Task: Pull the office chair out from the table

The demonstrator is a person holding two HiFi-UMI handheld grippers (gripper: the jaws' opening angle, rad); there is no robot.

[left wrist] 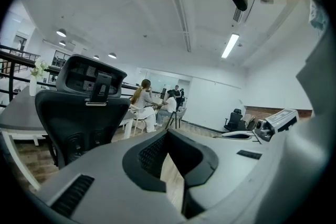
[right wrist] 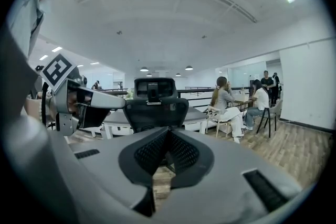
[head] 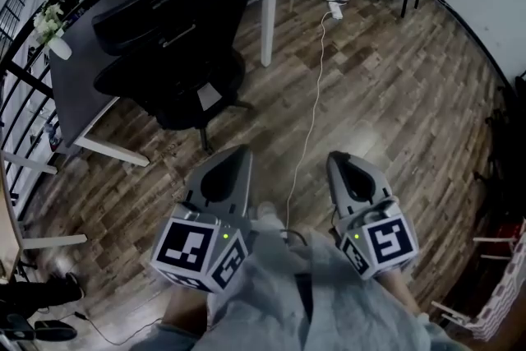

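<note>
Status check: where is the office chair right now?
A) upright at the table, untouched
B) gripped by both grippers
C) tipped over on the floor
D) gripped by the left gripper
A: the office chair stands upright against the table, with the left gripper and right gripper both shut, empty and short of it.

A black chair [head: 177, 53] is pushed in at a grey bench [head: 78, 82].
The chair stands upright on the wood floor, close against the long side of the bench, between the bench's white legs. It has a tall dark back with a wide headrest on top. Its back faces this way and its seat points at the bench. One dark foot of the chair pokes out below, flat on the floor. The bench top is flat and dark grey, and it goes on past the chair on both sides.
</note>
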